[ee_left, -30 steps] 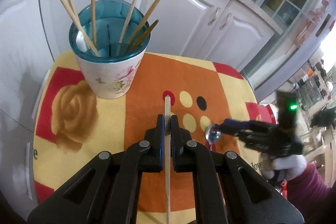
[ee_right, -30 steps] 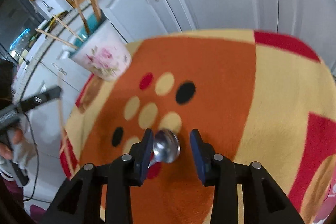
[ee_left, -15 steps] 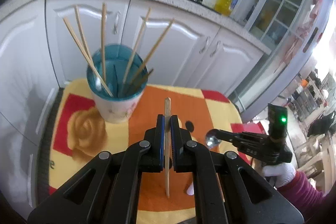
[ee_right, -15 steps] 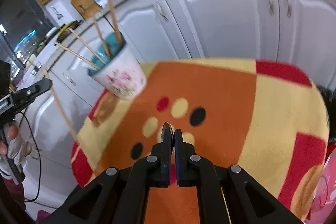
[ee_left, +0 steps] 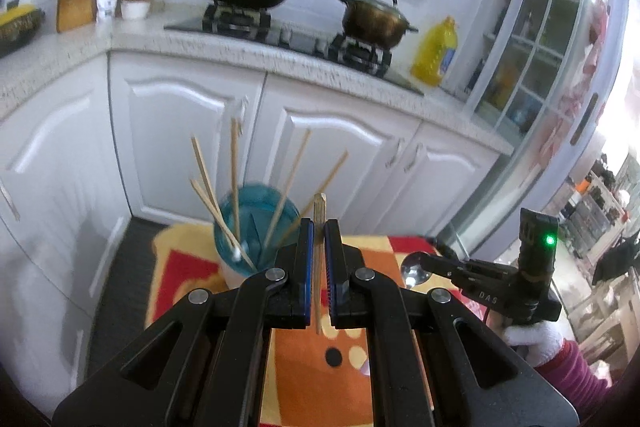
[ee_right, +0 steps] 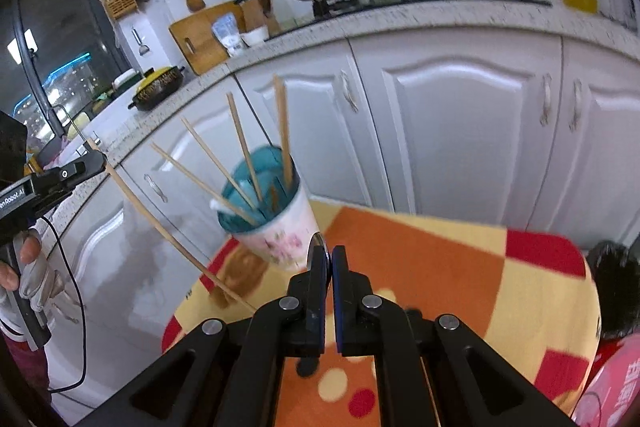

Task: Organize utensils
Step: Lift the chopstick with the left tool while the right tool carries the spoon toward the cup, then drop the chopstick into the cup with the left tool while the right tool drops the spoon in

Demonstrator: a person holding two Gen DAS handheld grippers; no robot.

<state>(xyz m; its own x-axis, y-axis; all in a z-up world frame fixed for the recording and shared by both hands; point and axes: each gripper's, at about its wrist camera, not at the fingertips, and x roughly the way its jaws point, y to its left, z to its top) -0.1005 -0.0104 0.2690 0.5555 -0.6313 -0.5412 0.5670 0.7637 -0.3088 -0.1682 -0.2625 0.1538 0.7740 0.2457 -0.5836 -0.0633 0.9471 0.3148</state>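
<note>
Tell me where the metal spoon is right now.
The metal spoon is clamped in the right gripper, held in the air above the patterned cloth, right of the floral cup of chopsticks.

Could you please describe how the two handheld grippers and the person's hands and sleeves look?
Both are matte black two-finger claws with blue pads and silver pivot bolts. The right claw has a green indicator light and white lettering. The right hand wears a white glove and magenta sleeve. The left claw trails a black cable.
</note>
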